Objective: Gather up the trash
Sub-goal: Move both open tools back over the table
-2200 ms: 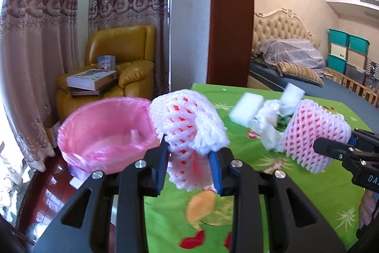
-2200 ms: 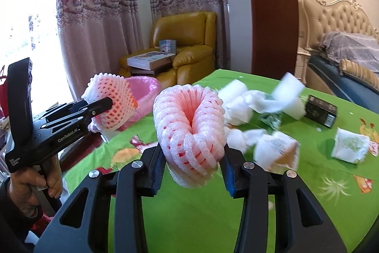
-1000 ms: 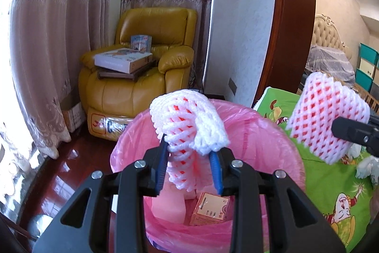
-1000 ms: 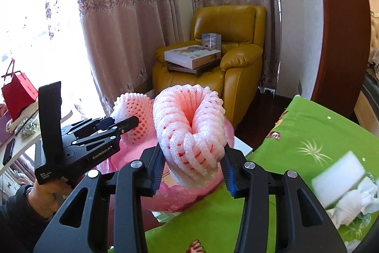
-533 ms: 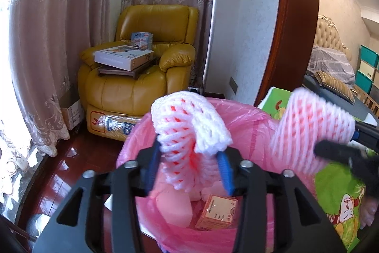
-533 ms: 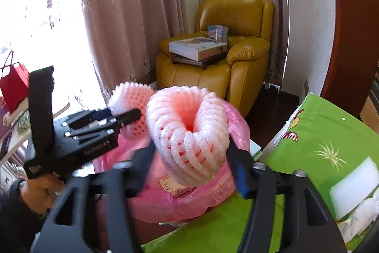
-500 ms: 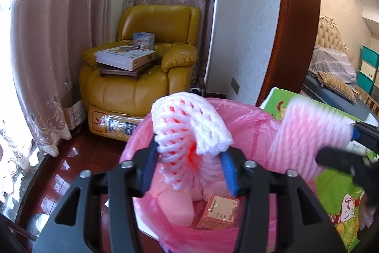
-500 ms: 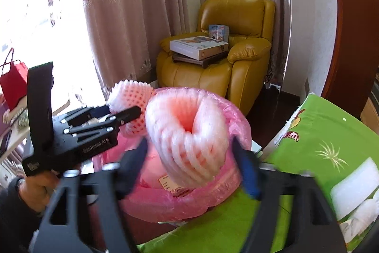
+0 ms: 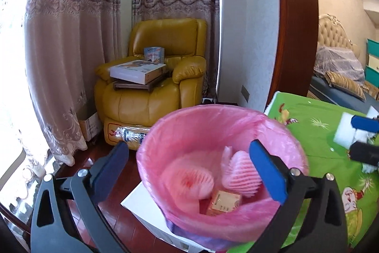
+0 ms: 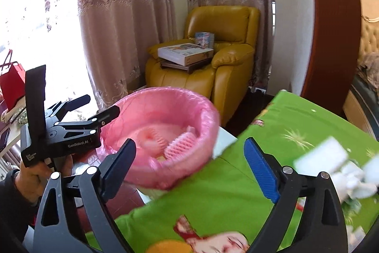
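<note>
Claws: left claw (image 9: 189, 167) and right claw (image 10: 189, 167) just sprang wide, empty | pink foam fruit nets (image 9: 239, 172) inside pink-lined round bin (image 9: 279, 132) beside green-clothed worktop (image 10: 225, 181) edge | right view only: gripping hand (image 10: 35, 172), white foam scraps (image 10: 331, 163)

Both wrist cameras are looking down, close, sharing the pink-lined round bin (image 9: 213, 125) (image 10: 151, 98) and yellow leather armchair (image 9: 154, 77) (image 10: 213, 68).
</note>
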A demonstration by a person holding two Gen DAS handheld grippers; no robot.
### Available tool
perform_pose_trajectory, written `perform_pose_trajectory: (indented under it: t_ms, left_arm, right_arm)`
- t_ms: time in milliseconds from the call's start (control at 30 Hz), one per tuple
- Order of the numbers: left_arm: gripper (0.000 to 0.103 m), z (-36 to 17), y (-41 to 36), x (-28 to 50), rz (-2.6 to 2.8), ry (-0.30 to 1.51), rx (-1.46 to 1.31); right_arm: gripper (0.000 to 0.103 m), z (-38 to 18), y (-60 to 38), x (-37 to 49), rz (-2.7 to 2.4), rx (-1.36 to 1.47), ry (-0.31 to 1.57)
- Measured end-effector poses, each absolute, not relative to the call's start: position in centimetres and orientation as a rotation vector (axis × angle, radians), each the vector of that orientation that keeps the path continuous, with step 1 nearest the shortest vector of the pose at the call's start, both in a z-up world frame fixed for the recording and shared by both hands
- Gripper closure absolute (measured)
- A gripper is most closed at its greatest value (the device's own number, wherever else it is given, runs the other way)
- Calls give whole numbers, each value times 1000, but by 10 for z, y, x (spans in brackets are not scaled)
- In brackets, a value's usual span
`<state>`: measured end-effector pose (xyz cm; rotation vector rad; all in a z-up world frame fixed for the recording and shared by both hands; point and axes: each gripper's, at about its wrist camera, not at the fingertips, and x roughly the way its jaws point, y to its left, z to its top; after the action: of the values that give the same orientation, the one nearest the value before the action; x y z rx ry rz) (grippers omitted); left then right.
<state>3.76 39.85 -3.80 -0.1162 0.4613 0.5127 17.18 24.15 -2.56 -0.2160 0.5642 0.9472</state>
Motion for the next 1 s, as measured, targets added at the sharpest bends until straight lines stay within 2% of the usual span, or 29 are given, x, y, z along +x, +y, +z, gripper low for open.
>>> perform_pose_trajectory:
  t_ms: [467, 600, 1000]
  left_arm:
    - [4, -13, 306, 37, 372, 413, -182]
    - [4, -8, 272, 51, 299, 413, -209]
    - [4, -27, 192, 90, 150, 505, -177]
  right_arm:
    - [16, -22, 104, 158, 748, -135, 539]
    - [12, -24, 57, 155, 671, -129, 526]
    - [12, -62, -30, 178, 485, -30, 650]
